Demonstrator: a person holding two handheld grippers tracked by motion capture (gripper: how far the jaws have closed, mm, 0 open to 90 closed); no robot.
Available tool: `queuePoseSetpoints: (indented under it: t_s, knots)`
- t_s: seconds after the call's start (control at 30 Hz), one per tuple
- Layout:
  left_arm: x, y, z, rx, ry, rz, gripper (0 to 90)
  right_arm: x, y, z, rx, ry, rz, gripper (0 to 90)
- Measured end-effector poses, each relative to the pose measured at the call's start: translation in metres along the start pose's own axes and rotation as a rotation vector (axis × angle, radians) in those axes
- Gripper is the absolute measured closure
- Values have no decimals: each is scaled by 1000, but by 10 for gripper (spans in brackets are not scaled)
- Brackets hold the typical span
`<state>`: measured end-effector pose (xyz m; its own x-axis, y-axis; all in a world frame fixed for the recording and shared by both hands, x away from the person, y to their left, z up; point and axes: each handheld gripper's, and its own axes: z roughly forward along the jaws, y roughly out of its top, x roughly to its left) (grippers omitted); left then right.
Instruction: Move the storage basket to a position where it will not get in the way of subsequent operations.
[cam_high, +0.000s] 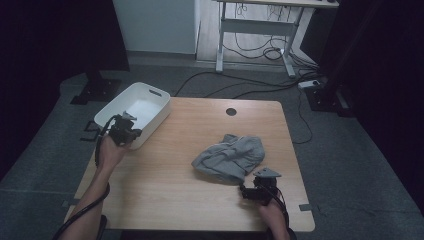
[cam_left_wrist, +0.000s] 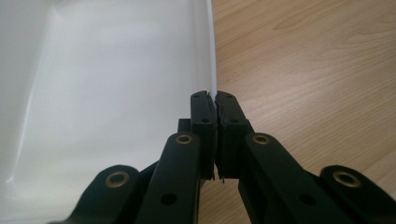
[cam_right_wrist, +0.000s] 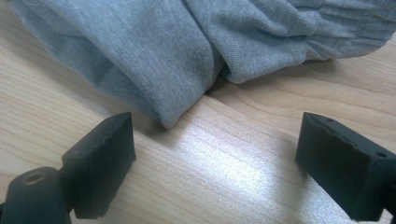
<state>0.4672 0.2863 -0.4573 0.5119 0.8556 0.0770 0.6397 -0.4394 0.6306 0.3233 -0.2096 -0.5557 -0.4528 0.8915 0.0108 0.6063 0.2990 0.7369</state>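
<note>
So my left gripper (cam_high: 125, 131) is up at the near wall of the white bin (cam_high: 150, 100), which sits on the far left corner of the wooden table (cam_high: 165, 190) and hangs a little over the edge. In the left gripper view the jaws are pinched together right on the bin's thin rim (cam_left_wrist: 211, 56), one jaw on the inside, one on the table side, with the wall edge running straight into the seam between them. Looks clamped on that rim, though the pads hide the actual contact.

My right gripper (cam_high: 250, 189) is down at the near right part of the table, jaws spread wide apart with nothing between them. It's pointed at the grey garment (cam_high: 230, 157), a crumpled heap lying right of the table's middle, well apart from the bin. In the right gripper view a folded edge of the cloth (cam_right_wrist: 173, 70) sits just ahead of the open jaws, nearer the left pad (cam_right_wrist: 100, 161), not touching either one.
</note>
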Motion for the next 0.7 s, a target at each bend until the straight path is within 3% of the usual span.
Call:
queuePoseSetpoints:
  t_s: [0.37, 0.7]
  knots:
    - [20, 2, 3, 7, -5, -27, 863, 1, 0, 0, 0, 1, -1, 115]
    - [20, 1, 3, -3, 1, -24, 851, 1, 0, 0, 0, 1, -1, 115]
